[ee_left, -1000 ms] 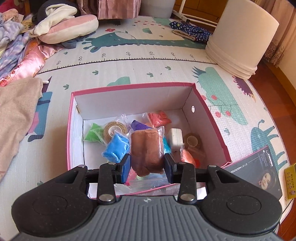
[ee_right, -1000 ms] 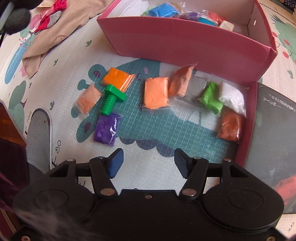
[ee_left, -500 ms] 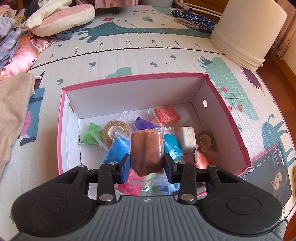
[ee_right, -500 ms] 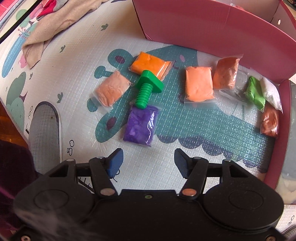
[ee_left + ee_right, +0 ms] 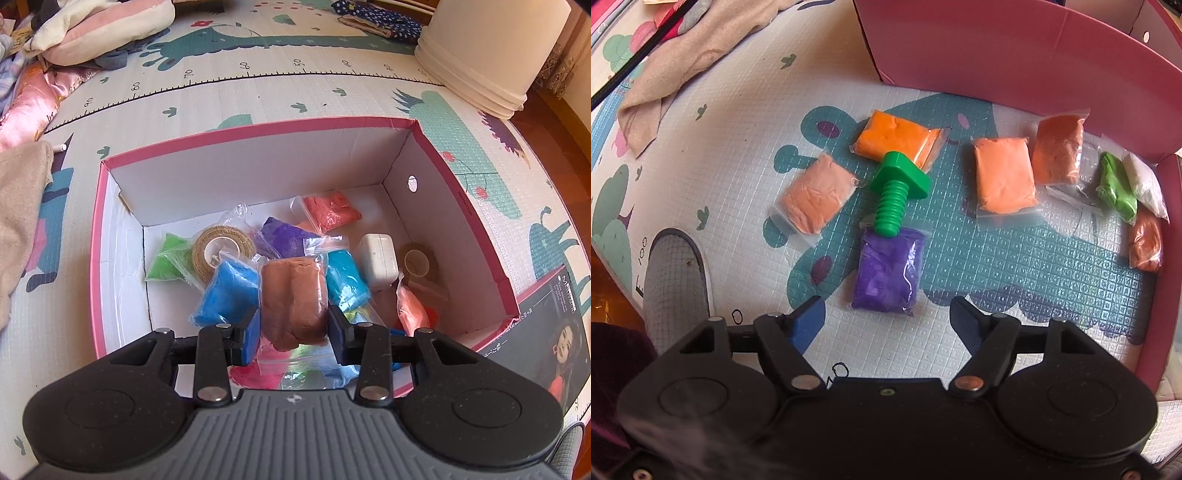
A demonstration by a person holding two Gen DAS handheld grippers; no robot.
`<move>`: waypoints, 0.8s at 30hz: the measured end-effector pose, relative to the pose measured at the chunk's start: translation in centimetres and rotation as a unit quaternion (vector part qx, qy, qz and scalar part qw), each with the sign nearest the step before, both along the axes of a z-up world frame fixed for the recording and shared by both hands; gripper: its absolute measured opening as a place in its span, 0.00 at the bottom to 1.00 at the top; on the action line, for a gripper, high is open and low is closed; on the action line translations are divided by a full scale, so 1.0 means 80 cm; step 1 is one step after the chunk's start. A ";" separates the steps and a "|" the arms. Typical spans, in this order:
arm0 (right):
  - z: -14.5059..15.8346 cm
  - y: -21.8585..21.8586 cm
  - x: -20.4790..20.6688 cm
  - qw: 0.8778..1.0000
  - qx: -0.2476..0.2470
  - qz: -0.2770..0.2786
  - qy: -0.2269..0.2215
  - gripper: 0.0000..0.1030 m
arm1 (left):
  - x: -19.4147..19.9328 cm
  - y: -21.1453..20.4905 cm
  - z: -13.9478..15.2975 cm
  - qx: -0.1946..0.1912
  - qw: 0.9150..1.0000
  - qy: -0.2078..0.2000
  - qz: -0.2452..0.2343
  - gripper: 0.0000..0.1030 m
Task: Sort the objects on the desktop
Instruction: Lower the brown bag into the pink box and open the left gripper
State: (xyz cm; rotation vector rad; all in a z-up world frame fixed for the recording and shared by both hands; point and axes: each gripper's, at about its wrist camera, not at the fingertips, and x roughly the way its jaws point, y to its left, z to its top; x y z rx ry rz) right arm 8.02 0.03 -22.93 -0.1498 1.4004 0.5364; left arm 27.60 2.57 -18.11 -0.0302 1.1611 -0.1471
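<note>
Left gripper point(image 5: 294, 326): clamped on a brown clay bag point(image 5: 294, 299), one pad against each side; it hangs above the open pink box point(image 5: 251, 127).
Right gripper point(image 5: 887, 316): jaws opening, nothing between the pads; it points down at the mat point(image 5: 738, 122) just short of a purple bag point(image 5: 888, 271).
Box contents, left-wrist view: a green bag point(image 5: 165, 258) at the left wall, a tape roll point(image 5: 223, 251) beside it, a blue bag point(image 5: 229, 293) in front of the roll, a purple bag point(image 5: 284, 236) behind the brown one, a red bag point(image 5: 330, 213) near the back wall, a teal bag point(image 5: 345, 282), a white charger point(image 5: 378, 261) and a second roll point(image 5: 417, 263) to the right, and a pale pink bag point(image 5: 409, 308) near the front right corner.
Mat, right-wrist view: a green bolt point(image 5: 895, 194) lies with its tip on the purple bag's top edge and its head on an orange bag point(image 5: 895, 138). A peach bag point(image 5: 816, 197) sits to the left. To the right lie a light orange bag point(image 5: 1003, 179), then a darker orange bag point(image 5: 1058, 153) overlapping its edge.
By the box's outer wall: a green bag point(image 5: 1117, 186), a white bag point(image 5: 1145, 182) touching it, and a rust bag point(image 5: 1145, 242) just below.
Elsewhere: a beige cloth point(image 5: 687, 74) at upper left and a grey shoe point(image 5: 676, 284) at lower left.
</note>
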 end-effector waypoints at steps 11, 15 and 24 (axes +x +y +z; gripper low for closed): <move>-0.002 0.006 0.001 1.000 0.007 -0.007 0.000 0.90 | 0.003 0.003 -0.008 -0.006 1.000 0.004 0.014 0.37; -0.005 0.011 -0.002 1.000 0.006 0.001 0.004 0.90 | 0.005 0.005 -0.011 -0.002 1.000 0.000 0.025 0.38; -0.009 0.016 0.003 1.000 0.013 0.003 0.009 0.90 | 0.008 0.016 -0.011 -0.016 0.999 -0.006 0.050 0.74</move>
